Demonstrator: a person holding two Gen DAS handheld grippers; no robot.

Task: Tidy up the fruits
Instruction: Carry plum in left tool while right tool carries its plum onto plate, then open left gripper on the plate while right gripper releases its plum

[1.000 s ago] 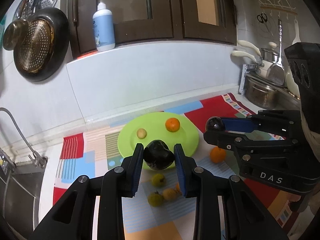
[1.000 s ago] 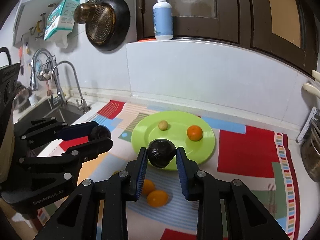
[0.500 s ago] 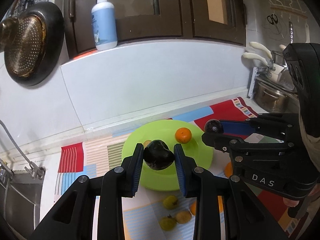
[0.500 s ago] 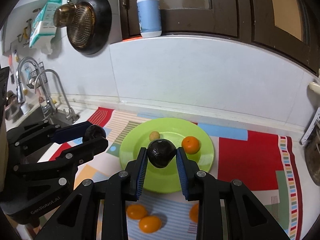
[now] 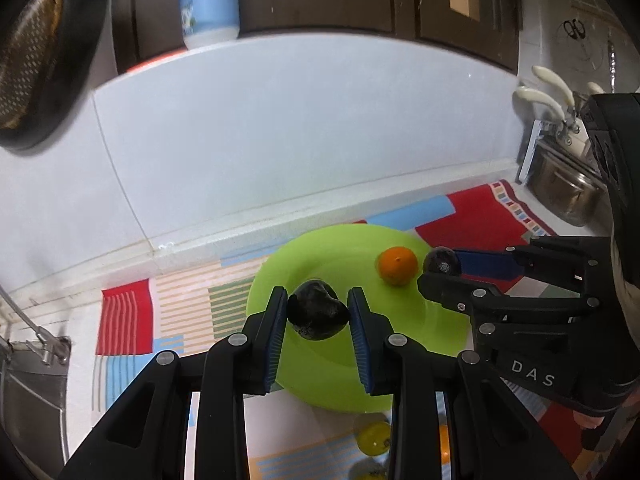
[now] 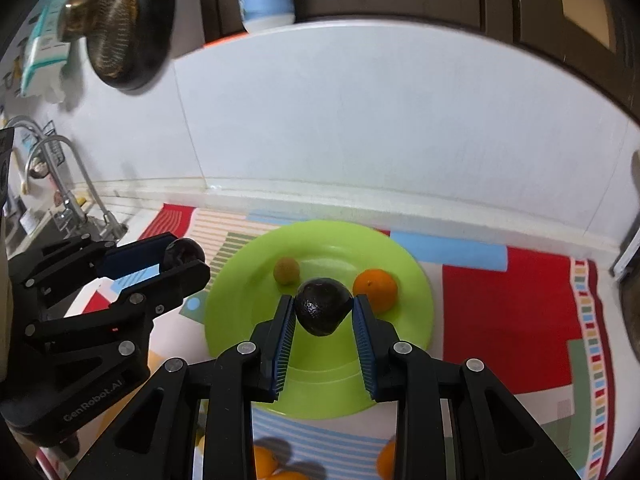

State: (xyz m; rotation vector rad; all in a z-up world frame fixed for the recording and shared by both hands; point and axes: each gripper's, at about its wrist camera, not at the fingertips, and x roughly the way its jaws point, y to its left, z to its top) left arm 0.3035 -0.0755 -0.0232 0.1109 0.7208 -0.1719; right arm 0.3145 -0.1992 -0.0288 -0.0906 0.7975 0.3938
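Nearest, loose oranges [image 6: 264, 462] & a yellow fruit [image 5: 374, 434] lie on the striped mat [image 6: 504, 300]. Above the green plate [image 6: 248, 320], left gripper [image 5: 318, 310] clamps one dark, bumpy avocado [image 5: 318, 314]; right gripper [image 6: 323, 312] clamps another [image 6: 323, 306]. On the plate: an orange [image 6: 376, 290] & small tan fruit [image 6: 286, 270]. Behind: white wall [image 6: 360, 128], pan [image 6: 128, 36].

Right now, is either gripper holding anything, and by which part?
Both are. The left gripper clamps a dark avocado across its sides; the right gripper clamps another avocado across its widest part.
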